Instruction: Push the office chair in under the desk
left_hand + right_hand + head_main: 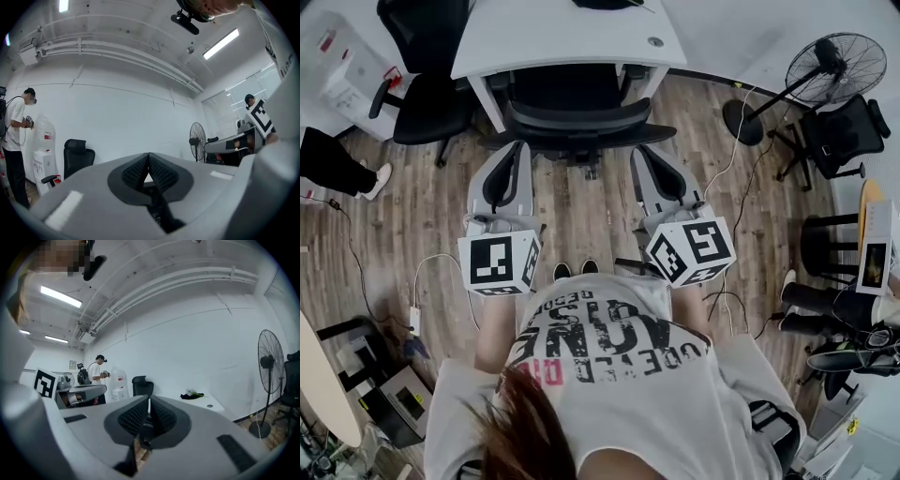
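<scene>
In the head view a black office chair [572, 117] stands with its seat under the front edge of the white desk [567, 42]. Its curved backrest faces me. My left gripper [519, 148] and right gripper [639, 156] point level toward the chair, one at each side of the backrest. I cannot tell whether they touch it. Both are shut with nothing between the pads. In the left gripper view the left gripper [149, 161] has its pads pressed together before a white wall. The right gripper [149, 405] is shut too, with the desk [204, 401] beyond it.
A second black chair [427, 94] stands left of the desk. A floor fan [834, 66] and another chair [839, 131] are at the right. Cables and a power strip [414, 319] lie on the wooden floor. A person [16, 140] stands by a water dispenser [44, 157].
</scene>
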Demonstrator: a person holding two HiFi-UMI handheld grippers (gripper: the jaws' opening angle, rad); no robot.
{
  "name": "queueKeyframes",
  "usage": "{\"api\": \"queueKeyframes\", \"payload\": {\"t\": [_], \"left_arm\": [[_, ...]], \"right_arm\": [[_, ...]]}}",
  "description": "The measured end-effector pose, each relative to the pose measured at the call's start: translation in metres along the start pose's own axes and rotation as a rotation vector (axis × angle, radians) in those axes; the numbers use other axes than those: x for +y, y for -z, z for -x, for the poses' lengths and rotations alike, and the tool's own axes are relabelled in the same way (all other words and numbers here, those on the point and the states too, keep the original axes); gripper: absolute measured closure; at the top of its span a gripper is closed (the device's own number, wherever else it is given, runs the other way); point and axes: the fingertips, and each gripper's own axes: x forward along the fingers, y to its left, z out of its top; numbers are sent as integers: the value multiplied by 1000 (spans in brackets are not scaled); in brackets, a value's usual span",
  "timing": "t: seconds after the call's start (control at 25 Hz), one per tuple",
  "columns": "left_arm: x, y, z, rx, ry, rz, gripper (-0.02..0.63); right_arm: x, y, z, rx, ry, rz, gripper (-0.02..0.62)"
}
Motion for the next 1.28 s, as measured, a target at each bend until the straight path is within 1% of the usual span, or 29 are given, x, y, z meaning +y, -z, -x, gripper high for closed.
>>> {"api": "queueKeyframes", "payload": {"t": [0.24,0.44,0.6,0.88,1.28], "left_arm": [[-12,-2,13,-12,1,2,594],[-25,13,20,0,17,21,594],[-33,21,22,22,33,13,594],[-31,24,18,31,34,-3,594],[-28,32,6,50,57,9,594]], "right_arm": [[15,7,14,6,-3,43,572],[22,13,19,-8,-35,58,571],[21,25,18,17,-34,42,572],[25,27,10,26,-48,58,572],[17,24,-4,25,-44,59,572]]}}
